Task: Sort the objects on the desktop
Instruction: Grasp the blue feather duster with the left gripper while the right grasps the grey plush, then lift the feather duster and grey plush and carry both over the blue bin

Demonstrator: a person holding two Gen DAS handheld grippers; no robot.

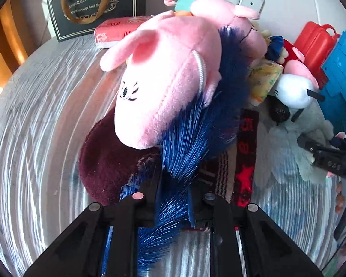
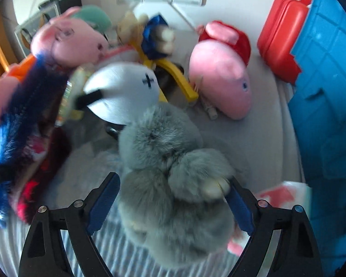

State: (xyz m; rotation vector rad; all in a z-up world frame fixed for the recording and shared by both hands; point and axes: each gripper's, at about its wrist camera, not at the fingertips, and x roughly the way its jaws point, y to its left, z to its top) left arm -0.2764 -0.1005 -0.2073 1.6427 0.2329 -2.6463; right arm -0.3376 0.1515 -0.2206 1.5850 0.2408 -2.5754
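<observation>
A: Gripping blue bristly tail [image 1: 184, 143] of pink plush [image 1: 163, 78], left gripper [image 1: 173, 198] jaws clamped on it, above maroon mat [image 1: 103, 161].

B: Right gripper [image 2: 173, 198] jaws apart around grey fluffy toy [image 2: 173, 173], right pad touching; it's just below white plush [image 2: 124, 87].

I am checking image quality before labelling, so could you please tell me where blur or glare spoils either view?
Left wrist view: sharp on the pink plush and blue fur, with streaky glare on the table. Right wrist view: motion blur smears the left side and softens the grey plush.
</observation>
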